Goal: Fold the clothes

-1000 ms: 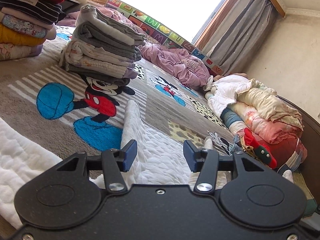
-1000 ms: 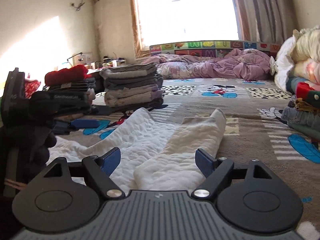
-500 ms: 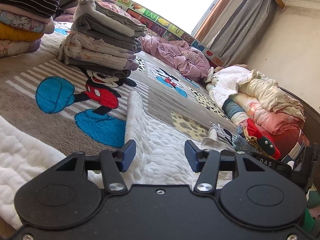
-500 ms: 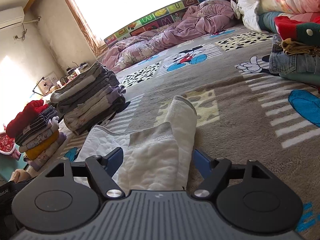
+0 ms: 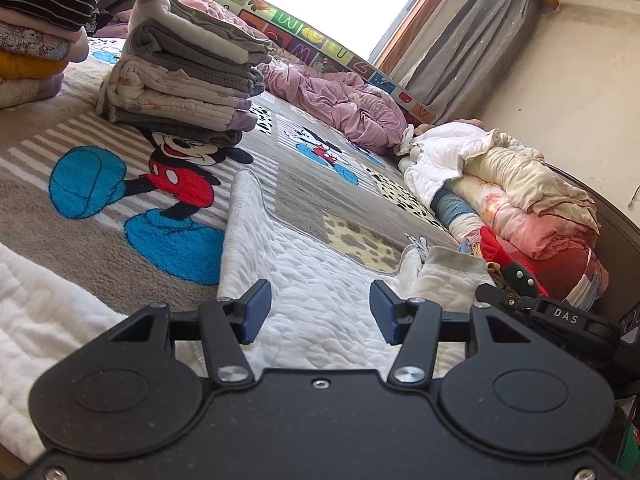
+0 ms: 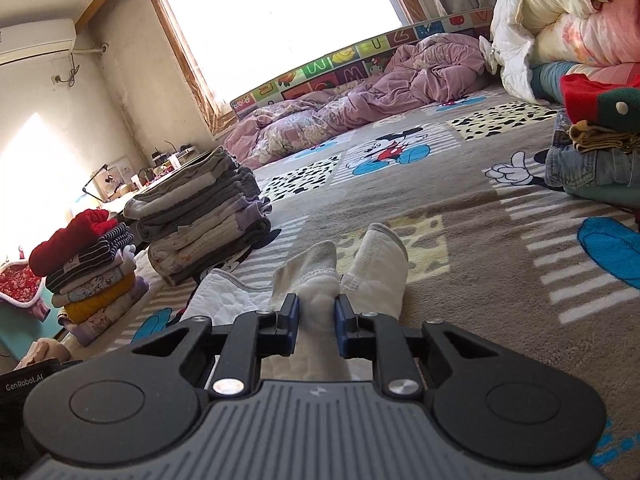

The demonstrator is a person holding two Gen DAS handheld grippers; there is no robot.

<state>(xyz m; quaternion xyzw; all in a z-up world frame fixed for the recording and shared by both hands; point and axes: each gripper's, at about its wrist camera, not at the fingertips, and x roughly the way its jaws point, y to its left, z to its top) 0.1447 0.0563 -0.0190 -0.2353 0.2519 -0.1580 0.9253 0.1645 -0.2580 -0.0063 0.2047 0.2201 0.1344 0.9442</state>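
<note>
Careful: your right tool point(image 6: 316, 316) pinches only a bunched ridge of the white quilted garment point(image 5: 320, 280) lying on the Mickey Mouse carpet point(image 5: 92, 224), your left tool point(image 5: 316, 312) hangs released, so lifting may slip or drag it crooked.

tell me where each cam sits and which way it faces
Left wrist: sits on the left tool, low over the white quilted garment, facing the window wall; its open blue-padded fingers show, the right tool at the edge.
Right wrist: sits on the right tool, facing the window; its fingers are pinching that garment.
Shared: the garment, the grey-and-cream folded clothes stack, the Mickey Mouse carpet.
</note>
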